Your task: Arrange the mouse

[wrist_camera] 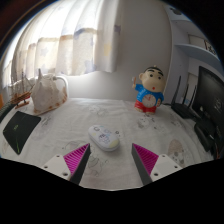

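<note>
Just ahead of my open gripper (111, 158) sits the mouse (104, 138) — small, hard, probably slippery — so I'd pinch its sides.

The mouse (104, 138) looked like smooth white plastic with a faint sheen. It lay on a pale matt cloth-like tabletop (95, 115). At one o'clock, a cartoon figure (150, 90) showed glossy painted plastic. Sheer fabric curtains (60, 45) hung at eleven.

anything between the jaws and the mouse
Nothing: in the gripper view the mouse lies just ahead of the open gripper, near its left jaw, with only bare white table between. The toy figure stands further back.
</note>
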{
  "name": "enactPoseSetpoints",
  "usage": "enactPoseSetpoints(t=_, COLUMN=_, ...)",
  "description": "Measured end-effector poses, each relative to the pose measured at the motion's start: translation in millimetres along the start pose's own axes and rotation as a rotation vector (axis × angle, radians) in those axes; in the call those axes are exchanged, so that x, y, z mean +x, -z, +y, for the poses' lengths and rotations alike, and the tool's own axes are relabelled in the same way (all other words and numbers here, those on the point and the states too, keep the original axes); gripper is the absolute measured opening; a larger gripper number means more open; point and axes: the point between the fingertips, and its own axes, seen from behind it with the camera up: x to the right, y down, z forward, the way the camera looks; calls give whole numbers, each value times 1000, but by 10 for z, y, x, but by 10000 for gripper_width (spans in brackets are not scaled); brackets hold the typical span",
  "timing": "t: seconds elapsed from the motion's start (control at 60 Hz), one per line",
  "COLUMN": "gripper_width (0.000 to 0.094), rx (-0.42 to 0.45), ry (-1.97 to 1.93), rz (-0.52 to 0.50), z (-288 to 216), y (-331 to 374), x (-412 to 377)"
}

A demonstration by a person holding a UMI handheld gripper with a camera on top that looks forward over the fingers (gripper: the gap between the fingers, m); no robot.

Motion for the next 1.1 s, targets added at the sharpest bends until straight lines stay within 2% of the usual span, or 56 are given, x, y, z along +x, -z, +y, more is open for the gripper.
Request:
enactPoseSetpoints(t=0.433, gripper_width=842, rx=-22, ry=-59, rz=0, z=-250, y=-723, x=-19)
enactPoseSetpoints(t=0.5, gripper_width=776, rx=-25, ry=-64, rz=-8, z=-270, y=-776, x=-35)
enactPoseSetpoints(t=0.617, gripper_width=487, rx=-28, ry=-45, rz=-27, z=-289, y=-827, x=-114)
enactPoseSetpoints(t=0.7, gripper_width=472, rx=-24, ry=-31, rz=-12, z=-308, y=-838, x=-113)
enactPoseSetpoints(t=0.883, gripper_width=355, rx=-37, ry=-39, rz=7, z=-497, y=-643, x=-96)
enactPoseSetpoints(t=1.1, gripper_width=354, rx=14, ry=-98, rz=-75, z=-1483, y=179, x=-668)
